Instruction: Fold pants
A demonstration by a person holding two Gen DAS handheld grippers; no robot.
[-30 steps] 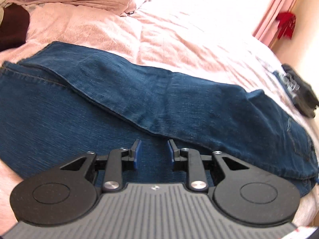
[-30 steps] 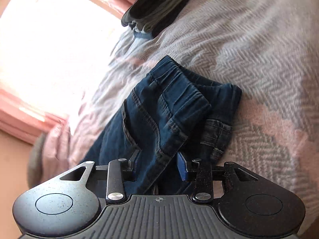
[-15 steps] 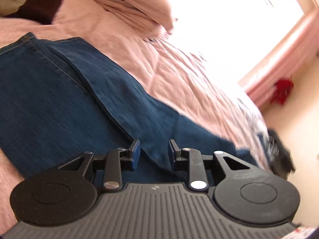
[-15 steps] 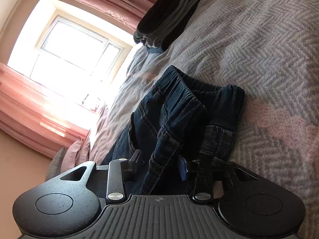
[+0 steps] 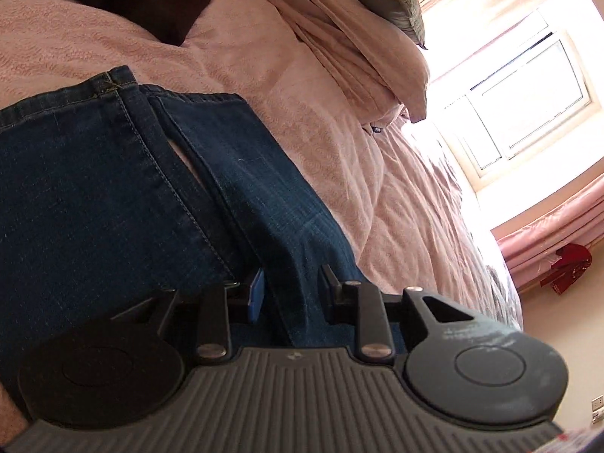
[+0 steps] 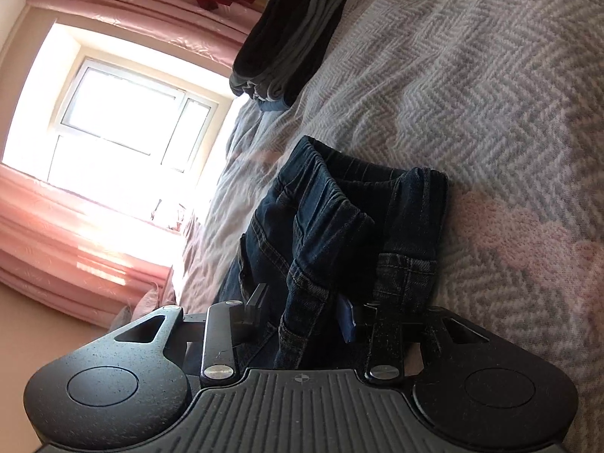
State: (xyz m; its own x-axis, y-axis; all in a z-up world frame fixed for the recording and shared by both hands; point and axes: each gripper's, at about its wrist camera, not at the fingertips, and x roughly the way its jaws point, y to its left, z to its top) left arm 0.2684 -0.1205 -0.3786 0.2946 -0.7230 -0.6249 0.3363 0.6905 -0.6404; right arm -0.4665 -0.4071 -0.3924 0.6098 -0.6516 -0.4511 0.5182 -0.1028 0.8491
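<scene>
Dark blue jeans lie on a bed. The left wrist view shows the two legs (image 5: 94, 196) side by side, hems (image 5: 109, 85) at the upper left. My left gripper (image 5: 292, 290) hovers low over the nearer leg's edge, open, a ridge of denim running between its fingers. The right wrist view shows the bunched waistband (image 6: 332, 204) on a grey herringbone blanket (image 6: 472, 87). A thick fold of waistband denim rises between the fingers of my right gripper (image 6: 304, 311), which is shut on it.
Pink pillows (image 5: 339, 37) and a dark cushion (image 5: 162, 3) lie beyond the hems. A stack of folded dark clothes (image 6: 290, 34) sits on the bed past the waistband. A bright window (image 6: 124, 120) with pink curtains is behind.
My left gripper has travelled along the legs toward the hems and tilted, bringing the window into view. My right gripper has tilted while keeping the waistband fold between its fingers.
</scene>
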